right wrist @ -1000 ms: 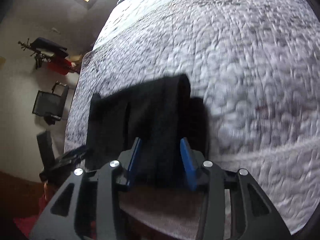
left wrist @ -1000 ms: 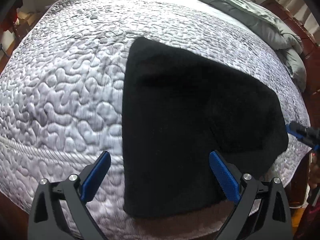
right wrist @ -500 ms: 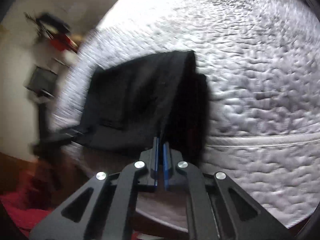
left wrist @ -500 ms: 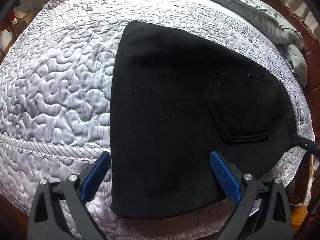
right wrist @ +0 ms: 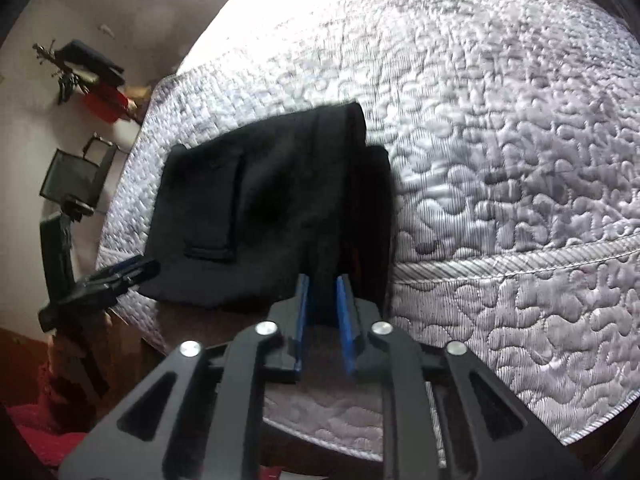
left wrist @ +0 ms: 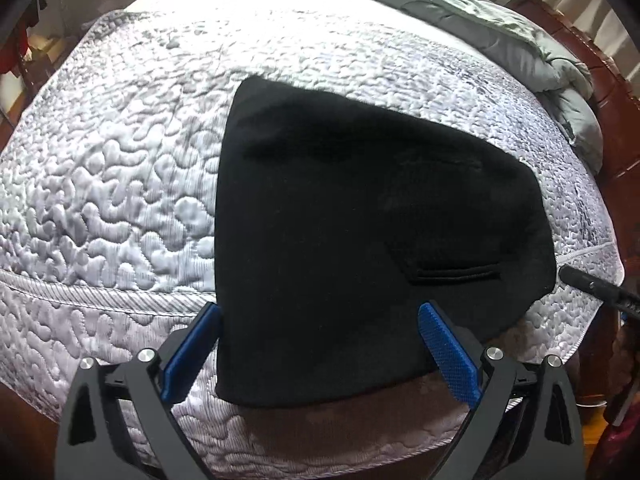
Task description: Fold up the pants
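The black pants (left wrist: pixel 360 232) lie folded in a flat stack at the near edge of the bed, back pocket up. My left gripper (left wrist: pixel 320 316) is open, its blue fingers on either side of the stack's near hanging edge, holding nothing. In the right wrist view the pants (right wrist: pixel 260 200) lie ahead. My right gripper (right wrist: pixel 324 284) has its blue fingers a narrow gap apart around the near edge of the stack's right fold; a grip cannot be made out. The left gripper (right wrist: pixel 116 276) shows at the stack's left corner.
The grey-white quilted bedspread (left wrist: pixel 120 168) covers the bed. A grey-green duvet (left wrist: pixel 500 24) is bunched at the far right by the wooden bed frame (left wrist: pixel 600 92). A chair (right wrist: pixel 76 184) and a red-and-black rack (right wrist: pixel 92 76) stand by the wall.
The right gripper closed fully half a second ago and has now parted a little at the stack's edge. The left gripper stayed open and pulled back slightly.
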Available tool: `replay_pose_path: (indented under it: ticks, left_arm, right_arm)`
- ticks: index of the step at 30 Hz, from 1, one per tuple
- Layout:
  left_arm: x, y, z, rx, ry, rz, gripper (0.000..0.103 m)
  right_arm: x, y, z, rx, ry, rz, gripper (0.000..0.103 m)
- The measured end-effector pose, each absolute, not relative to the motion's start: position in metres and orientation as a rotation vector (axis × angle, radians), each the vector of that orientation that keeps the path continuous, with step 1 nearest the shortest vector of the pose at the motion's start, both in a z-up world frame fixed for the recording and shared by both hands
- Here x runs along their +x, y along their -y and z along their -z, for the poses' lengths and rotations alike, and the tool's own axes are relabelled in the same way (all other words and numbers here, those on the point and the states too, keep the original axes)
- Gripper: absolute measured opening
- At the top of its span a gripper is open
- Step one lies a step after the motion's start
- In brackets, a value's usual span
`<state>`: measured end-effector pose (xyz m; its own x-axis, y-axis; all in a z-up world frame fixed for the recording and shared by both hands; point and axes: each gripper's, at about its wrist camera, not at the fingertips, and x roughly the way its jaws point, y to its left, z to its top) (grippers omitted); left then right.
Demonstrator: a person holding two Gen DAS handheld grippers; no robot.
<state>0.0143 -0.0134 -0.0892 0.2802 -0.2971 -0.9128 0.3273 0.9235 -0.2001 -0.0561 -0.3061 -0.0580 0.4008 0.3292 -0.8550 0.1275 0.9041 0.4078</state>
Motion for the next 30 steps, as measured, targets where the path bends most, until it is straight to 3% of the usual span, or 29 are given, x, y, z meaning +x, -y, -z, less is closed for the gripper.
replay_pose_path:
  ticks: [4, 9, 12, 14, 18, 20, 22, 28, 30]
  left_arm:
    - [0.007, 0.017, 0.076, 0.028, -1.188, 0.446, 0.099]
    - [0.005, 0.022, 0.068, 0.052, -1.159, 0.458, 0.099]
    - [0.005, 0.025, 0.067, 0.064, -1.150, 0.455, 0.099]
    - [0.008, 0.026, 0.067, 0.071, -1.147, 0.450, 0.099]
    - [0.011, 0.032, 0.072, 0.093, -1.145, 0.441, 0.099]
    - [0.012, 0.034, 0.075, 0.099, -1.148, 0.438, 0.099]
    - [0.013, 0.036, 0.076, 0.100, -1.150, 0.441, 0.099]
    - [0.014, 0.038, 0.087, 0.122, -1.167, 0.443, 0.099]
    - [0.017, 0.033, 0.088, 0.107, -1.178, 0.466, 0.099]
  right_arm:
    - [-0.055, 0.296, 0.041, 0.375, -1.139, -0.121, 0.056]
    - [-0.036, 0.282, 0.056, 0.355, -1.170, -0.101, 0.060]
    - [-0.032, 0.282, 0.070, 0.366, -1.201, -0.087, 0.049]
    - [-0.030, 0.282, 0.080, 0.379, -1.229, -0.082, 0.035]
    - [-0.031, 0.279, 0.084, 0.373, -1.235, -0.076, 0.025]
    - [-0.031, 0.278, 0.080, 0.353, -1.227, -0.063, 0.011]
    - [-0.032, 0.280, 0.077, 0.348, -1.222, -0.062, 0.003]
    - [-0.034, 0.285, 0.087, 0.357, -1.242, -0.065, 0.006]
    - [-0.033, 0.285, 0.088, 0.360, -1.245, -0.067, 0.011]
